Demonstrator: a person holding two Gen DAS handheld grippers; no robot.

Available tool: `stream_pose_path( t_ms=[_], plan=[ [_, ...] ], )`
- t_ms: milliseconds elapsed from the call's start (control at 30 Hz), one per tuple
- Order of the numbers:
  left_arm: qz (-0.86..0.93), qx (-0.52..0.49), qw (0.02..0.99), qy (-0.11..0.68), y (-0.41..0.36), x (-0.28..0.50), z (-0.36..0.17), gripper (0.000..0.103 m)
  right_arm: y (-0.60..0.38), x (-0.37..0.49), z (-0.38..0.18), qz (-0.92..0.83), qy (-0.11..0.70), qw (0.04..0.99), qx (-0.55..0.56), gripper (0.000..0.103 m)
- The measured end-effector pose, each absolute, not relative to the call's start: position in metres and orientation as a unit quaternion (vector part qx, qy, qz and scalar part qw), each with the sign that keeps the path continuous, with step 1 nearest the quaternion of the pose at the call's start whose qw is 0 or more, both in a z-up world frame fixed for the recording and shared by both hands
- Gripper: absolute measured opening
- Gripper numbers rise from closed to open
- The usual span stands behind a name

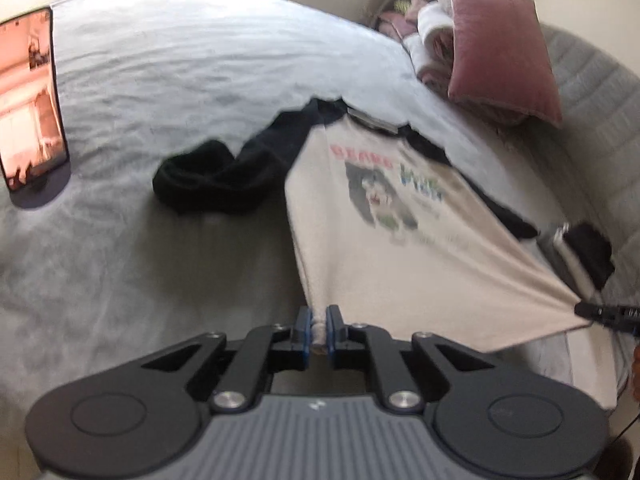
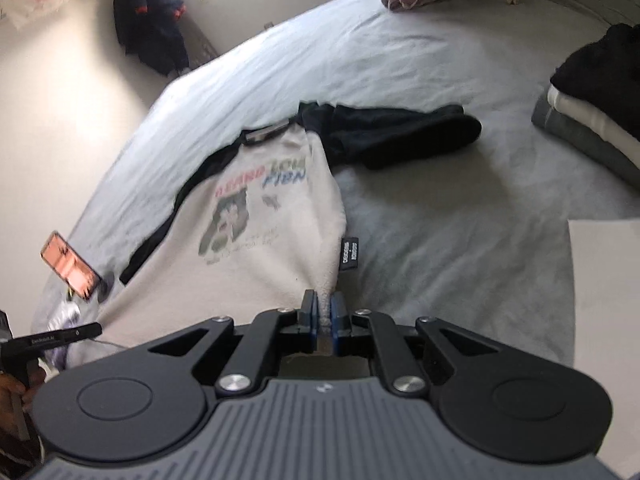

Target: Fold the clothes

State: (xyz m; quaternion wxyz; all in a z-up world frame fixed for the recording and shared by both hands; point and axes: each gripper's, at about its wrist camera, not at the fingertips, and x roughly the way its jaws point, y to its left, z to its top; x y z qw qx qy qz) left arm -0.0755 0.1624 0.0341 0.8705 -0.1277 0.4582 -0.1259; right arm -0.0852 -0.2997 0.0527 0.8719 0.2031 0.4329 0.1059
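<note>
Shirt (image 1: 384, 216) lies face-up on the bed (image 1: 180, 80), hem corners pinched in my left claw (image 1: 319, 330) and right claw (image 2: 325, 318). Risk: thin bites slip; sleeve (image 1: 224, 176) at 10 o'clock drags, skewing the fold.

Left gripper (image 1: 319, 328) pinches the shirt (image 1: 384, 240) hem. Right gripper (image 1: 580, 309) grips the far corner, fabric taut.

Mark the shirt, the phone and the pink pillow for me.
shirt (image 1: 380, 248): left wrist view, on the cream front below the print.
phone (image 1: 28, 96): left wrist view, on its lit screen.
pink pillow (image 1: 496, 48): left wrist view, on its broad face.
</note>
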Motion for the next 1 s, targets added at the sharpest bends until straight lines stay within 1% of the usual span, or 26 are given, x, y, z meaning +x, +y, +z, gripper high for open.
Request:
stream_pose_path(
  t_ms=[167, 367, 567, 633, 667, 700, 733, 767, 800, 833, 867, 1000],
  plan=[
    [-0.13, -0.116, 0.853, 0.491, 0.161, -0.087, 0.01, 0.008, -0.299, -0.092, 0.023, 0.109, 0.464, 0.856, 0.197, 0.009],
    [-0.111, -0.109, 0.836, 0.526, 0.159, -0.076, -0.026, 0.008, -0.303, -0.082, -0.003, 0.095, 0.494, 0.838, 0.212, 0.009],
    [-0.12, -0.12, 0.83, 0.532, 0.162, -0.074, -0.029, 0.01, -0.3, -0.068, -0.025, 0.077, 0.533, 0.818, 0.201, 0.009],
    [-0.126, -0.121, 0.826, 0.537, 0.165, -0.072, -0.026, 0.012, -0.301, -0.064, -0.026, 0.082, 0.54, 0.813, 0.202, 0.011],
    [-0.126, -0.12, 0.824, 0.539, 0.166, -0.071, -0.024, 0.013, -0.301, -0.061, -0.026, 0.084, 0.544, 0.81, 0.203, 0.015],
    [-0.125, -0.117, 0.823, 0.541, 0.166, -0.07, -0.022, 0.02, -0.302, -0.059, -0.024, 0.086, 0.544, 0.809, 0.204, 0.017],
    [-0.124, -0.113, 0.822, 0.544, 0.166, -0.068, -0.02, 0.03, -0.304, -0.057, -0.021, 0.087, 0.542, 0.81, 0.205, 0.018],
    [-0.123, -0.109, 0.824, 0.543, 0.165, -0.066, -0.017, 0.035, -0.305, -0.055, -0.018, 0.088, 0.54, 0.811, 0.206, 0.023],
    [-0.121, -0.105, 0.826, 0.541, 0.165, -0.064, -0.014, 0.041, -0.306, -0.053, -0.016, 0.089, 0.539, 0.812, 0.207, 0.034],
    [-0.118, -0.099, 0.83, 0.537, 0.164, -0.062, -0.01, 0.044, -0.308, -0.051, -0.013, 0.089, 0.537, 0.813, 0.209, 0.04],
    [-0.115, -0.095, 0.832, 0.534, 0.164, -0.06, -0.007, 0.045, -0.31, -0.049, -0.01, 0.09, 0.534, 0.814, 0.211, 0.045],
    [-0.105, -0.089, 0.84, 0.524, 0.16, -0.046, 0.007, 0.05, -0.318, -0.035, -0.001, 0.088, 0.518, 0.819, 0.232, 0.045]
  ],
)
